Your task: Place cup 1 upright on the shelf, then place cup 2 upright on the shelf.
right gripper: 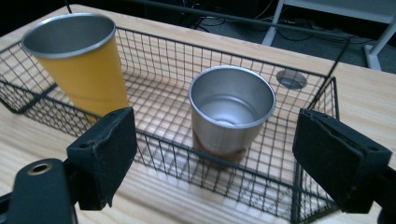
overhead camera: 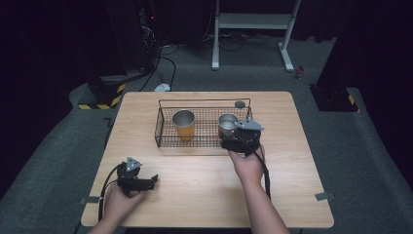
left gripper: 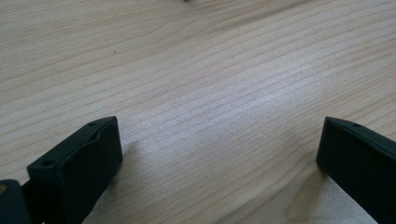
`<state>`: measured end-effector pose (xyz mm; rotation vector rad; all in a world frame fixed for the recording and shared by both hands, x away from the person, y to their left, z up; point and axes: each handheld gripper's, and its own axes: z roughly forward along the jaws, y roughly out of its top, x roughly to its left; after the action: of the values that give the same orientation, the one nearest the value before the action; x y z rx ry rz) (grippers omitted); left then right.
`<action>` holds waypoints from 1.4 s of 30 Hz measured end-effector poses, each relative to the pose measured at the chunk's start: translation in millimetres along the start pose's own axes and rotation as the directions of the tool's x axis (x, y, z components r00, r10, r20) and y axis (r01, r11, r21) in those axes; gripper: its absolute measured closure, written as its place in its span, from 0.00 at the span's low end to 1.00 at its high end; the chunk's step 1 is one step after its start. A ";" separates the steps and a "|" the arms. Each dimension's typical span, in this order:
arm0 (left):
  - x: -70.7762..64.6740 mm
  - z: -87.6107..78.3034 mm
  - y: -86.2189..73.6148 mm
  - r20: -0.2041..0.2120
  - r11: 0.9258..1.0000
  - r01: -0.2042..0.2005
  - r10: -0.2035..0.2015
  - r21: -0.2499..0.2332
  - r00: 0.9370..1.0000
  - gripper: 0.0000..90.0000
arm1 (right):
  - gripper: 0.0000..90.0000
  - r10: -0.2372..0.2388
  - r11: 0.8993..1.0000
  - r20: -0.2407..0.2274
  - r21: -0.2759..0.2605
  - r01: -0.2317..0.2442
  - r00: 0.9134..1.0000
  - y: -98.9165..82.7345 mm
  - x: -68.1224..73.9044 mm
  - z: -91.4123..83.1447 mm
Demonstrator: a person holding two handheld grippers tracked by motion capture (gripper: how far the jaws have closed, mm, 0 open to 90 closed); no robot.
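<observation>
Right tongs (right gripper: 215,154), jaws wide and empty, face the silver cup (right gripper: 231,109) inside the wire basket (right gripper: 154,100); its near wall risks snagging them.

Table (overhead camera: 204,185): light wood, fine straight grain, smooth with a soft satin sheen. Basket (right gripper: 261,179): thin black wire mesh, matt coating. Silver cup (right gripper: 231,109): bare metal, brushed, dull-bright inside and out, rolled rim. Yellow cup (right gripper: 77,60): metal interior and rim, outer wall matt yellow coating, smooth. Right gripper (right gripper: 215,154) and left gripper (left gripper: 219,154): jaws of black matt plastic, faintly textured faces.
</observation>
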<state>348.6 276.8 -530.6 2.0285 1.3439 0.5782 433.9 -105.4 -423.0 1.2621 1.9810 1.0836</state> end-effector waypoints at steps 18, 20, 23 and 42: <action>0.1 0.1 0.0 0.001 1.000 0.001 -0.001 0.000 1.000 0.00 | 0.17 -0.013 0.999 0.010 0.030 0.012 1.000 -56.5 -16.8 -26.2; 0.1 0.1 0.0 0.001 1.000 0.001 -0.001 0.000 1.000 0.01 | 0.17 -0.010 0.999 0.011 0.037 0.010 1.000 -62.2 -18.0 -27.9; 0.1 0.1 0.0 0.001 1.000 0.001 -0.001 0.000 1.000 0.00 | 0.17 -0.014 0.999 0.007 0.050 0.013 1.000 -72.0 -20.2 -29.3; 0.1 0.1 0.0 0.001 1.000 0.001 -0.001 0.000 1.000 0.00 | 0.17 -0.002 0.992 0.038 0.126 -0.003 0.999 -127.8 -39.5 -44.0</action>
<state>348.7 276.8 -530.7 2.0281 1.3438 0.5767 355.5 -186.3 -507.5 1.3384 2.0476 0.9401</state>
